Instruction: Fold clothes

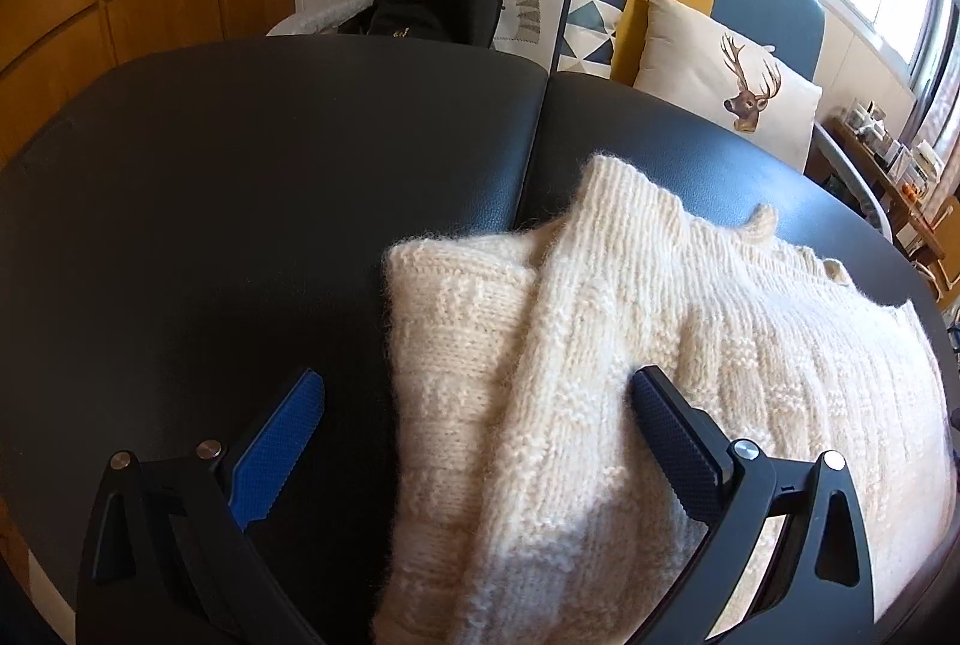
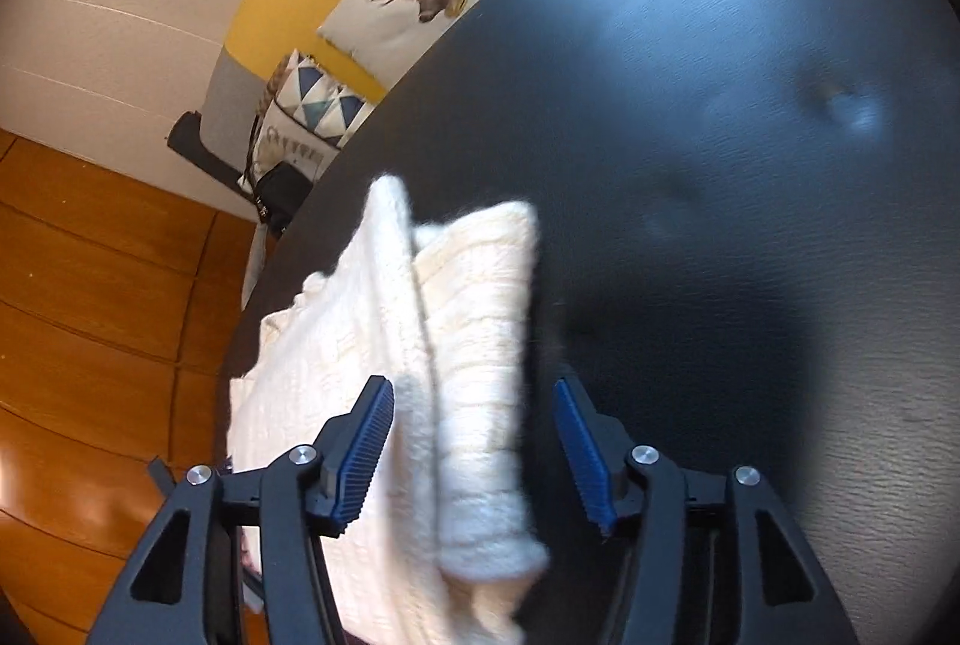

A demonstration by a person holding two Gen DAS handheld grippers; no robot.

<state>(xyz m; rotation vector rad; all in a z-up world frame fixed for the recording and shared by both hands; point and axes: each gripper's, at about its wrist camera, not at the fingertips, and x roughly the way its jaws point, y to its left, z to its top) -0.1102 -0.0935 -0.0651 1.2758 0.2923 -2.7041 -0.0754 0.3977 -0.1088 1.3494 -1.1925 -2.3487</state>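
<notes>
A cream knitted sweater (image 1: 600,357) lies partly folded on the black padded bench (image 1: 240,201). In the left wrist view its long axis runs from the near edge toward the far right, and a folded sleeve points to the far side. The left hand-held gripper (image 1: 477,393) stands wide open over the sweater's left edge, pads clear of it. The right hand-held gripper (image 2: 474,405) is open too, straddling a folded edge without pressing it. Cushions, one a deer cushion (image 1: 732,87), sit beyond the bench.

Both hand-held grippers (image 1: 474,405) (image 2: 474,402) agape, angled downward.
</notes>
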